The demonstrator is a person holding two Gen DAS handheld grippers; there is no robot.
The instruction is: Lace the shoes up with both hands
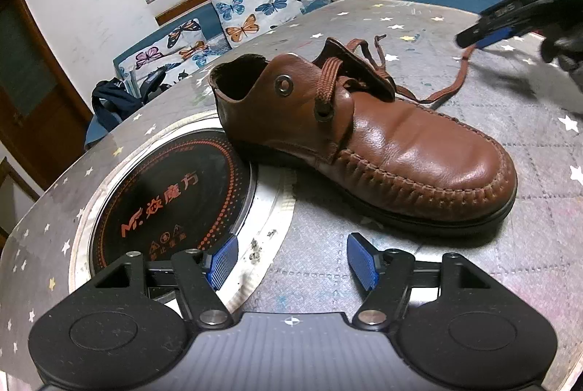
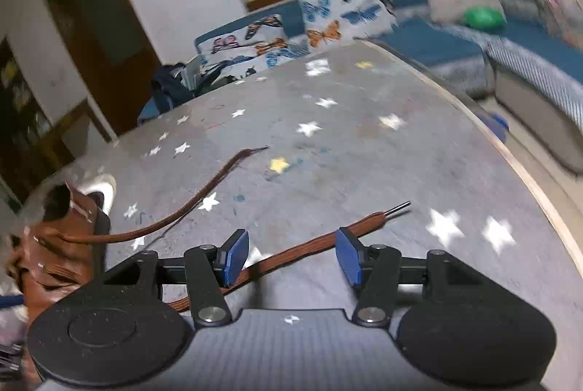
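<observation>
A brown leather shoe [image 1: 364,143] stands on the star-patterned table [image 1: 473,143], toe toward the lower right. Its brown lace [image 1: 328,74] runs through the lower eyelet and over the raised tongue. My left gripper [image 1: 288,259] hovers open just in front of the shoe's near side, nothing between its blue pads. My right gripper [image 1: 473,39] is beyond the shoe at the far right. In the right wrist view that gripper [image 2: 291,256] is open over one lace end [image 2: 309,241], which lies on the table between the pads without being pinched. The other lace end [image 2: 204,194] trails from the shoe [image 2: 54,256].
A round black induction hob [image 1: 167,201] is set into the table under the shoe's heel. The table's curved edge [image 2: 510,150] runs along the right. Behind it stand a blue sofa [image 2: 437,41] with butterfly cushions [image 1: 251,4] and a dark bag [image 1: 113,99].
</observation>
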